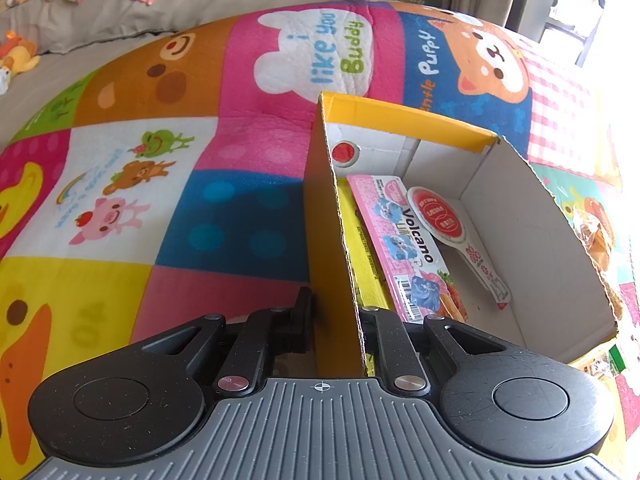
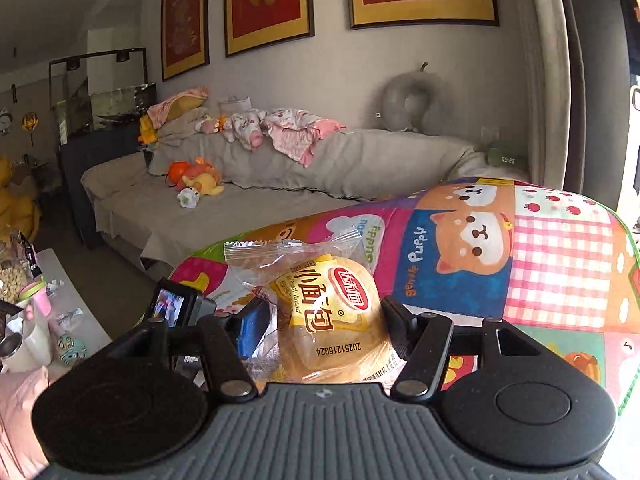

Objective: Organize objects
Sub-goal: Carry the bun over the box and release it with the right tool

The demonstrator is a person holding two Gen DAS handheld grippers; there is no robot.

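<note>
Clamping the near wall of the cardboard box (image 1: 340,240), the left gripper (image 1: 334,320) hides its own fingertips behind that wall. Inside lie a pink Volcano packet (image 1: 404,240) and a red paddle (image 1: 444,220), partly overlapped. The right gripper (image 2: 324,320) holds a wrapped bread bun (image 2: 332,320) above the play mat (image 2: 560,264), its lower edge cut off.

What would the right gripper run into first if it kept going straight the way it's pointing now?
Probably the cartoon play mat. The right gripper, shut on the wrapped bread bun, points slightly downward over it, and nothing else stands between. Beyond the mat's far edge lies the grey sofa, but depth is hard to judge.
</note>
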